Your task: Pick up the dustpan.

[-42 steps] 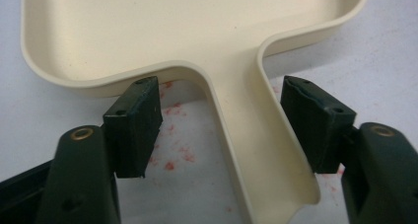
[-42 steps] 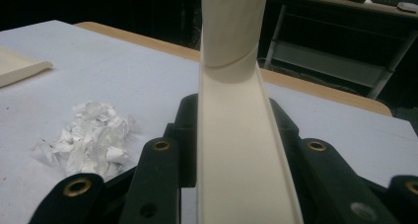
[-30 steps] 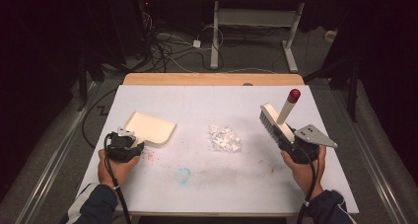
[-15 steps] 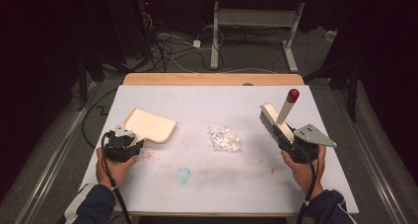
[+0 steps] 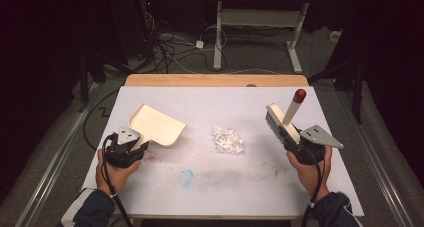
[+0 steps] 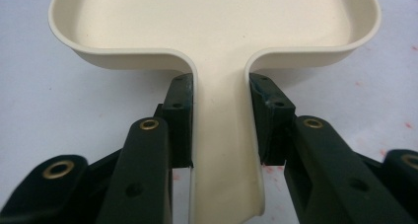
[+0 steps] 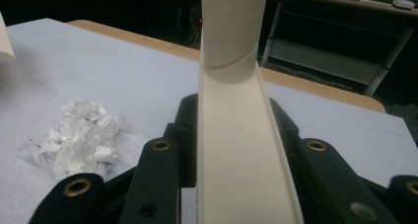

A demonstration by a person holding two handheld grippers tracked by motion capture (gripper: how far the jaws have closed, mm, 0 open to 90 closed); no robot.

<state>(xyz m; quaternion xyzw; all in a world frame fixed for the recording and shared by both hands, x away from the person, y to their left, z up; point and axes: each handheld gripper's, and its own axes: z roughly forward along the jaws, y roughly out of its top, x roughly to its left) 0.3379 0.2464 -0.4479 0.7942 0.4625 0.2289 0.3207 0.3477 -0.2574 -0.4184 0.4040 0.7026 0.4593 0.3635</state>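
Your left gripper (image 5: 131, 146) has its jaws clenched on the neck of the cream dustpan (image 5: 156, 126); the left gripper view shows both pads pressing the handle (image 6: 224, 135) from either side, just below where it widens into the tray. Held that way, the dustpan stays level and steerable, with its open mouth free. In the high view it sits at the left of the white surface (image 5: 225, 187), its long axis running from your hand at lower left toward upper right, the open lip pointing at the centre of the frame.

Your right gripper (image 5: 295, 142) is grasping the hand brush (image 5: 280, 124) by its cream body, the jaws closed on its flanks in the right gripper view (image 7: 236, 150). The brush's long axis slants up and away toward the upper right, its red-tipped end (image 5: 299, 95) highest and the bristles facing left toward the pile.

The heap of shredded white paper (image 5: 227, 139) lies between the two tools, well apart from both. That placement probably sets you up to sweep leftward into the waiting pan.
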